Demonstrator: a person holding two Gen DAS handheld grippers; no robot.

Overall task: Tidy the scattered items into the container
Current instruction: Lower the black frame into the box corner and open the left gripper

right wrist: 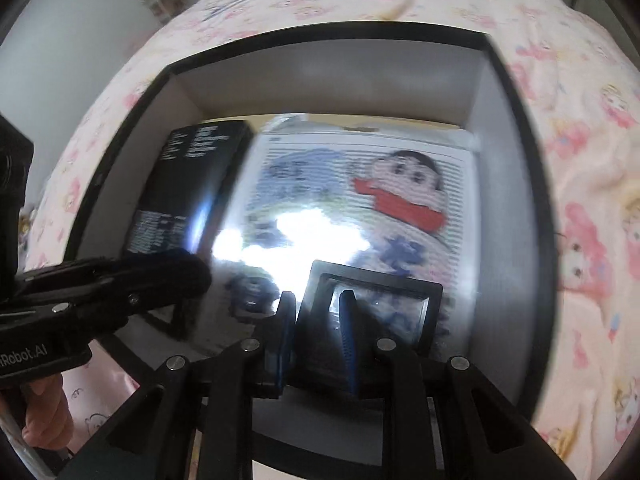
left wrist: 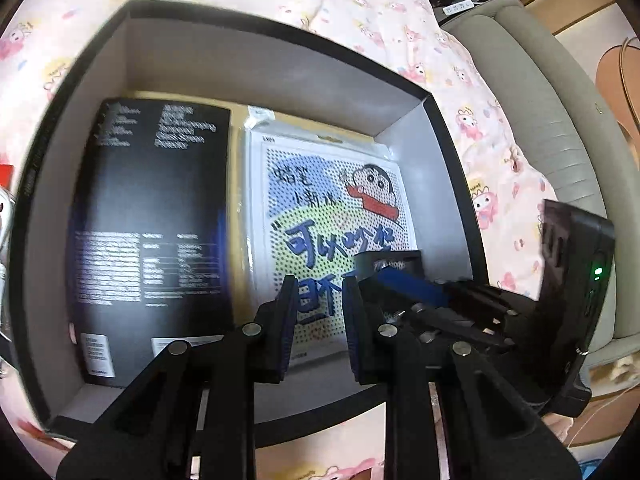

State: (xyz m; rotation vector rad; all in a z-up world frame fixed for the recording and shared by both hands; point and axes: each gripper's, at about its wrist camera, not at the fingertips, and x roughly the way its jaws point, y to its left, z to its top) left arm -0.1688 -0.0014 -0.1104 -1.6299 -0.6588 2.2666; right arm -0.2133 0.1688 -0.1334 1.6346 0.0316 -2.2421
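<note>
Pink cartoon bedsheet (left wrist: 472,92) under box (left wrist: 280,32); left gripper (right wrist: 192,276) reads "Robot.AI".

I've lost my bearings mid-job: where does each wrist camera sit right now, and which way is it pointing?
Left wrist: on the left claw, looking down into the black-rimmed open box; its own fingers show with a gap between them and nothing there, and the right claw comes in from the right.
Right wrist: on the right claw, aimed into the same box; its fingers grip a small black framed item; the left claw shows at left.
Shared: the black printed carton beside the cartoon-boy packet.
</note>
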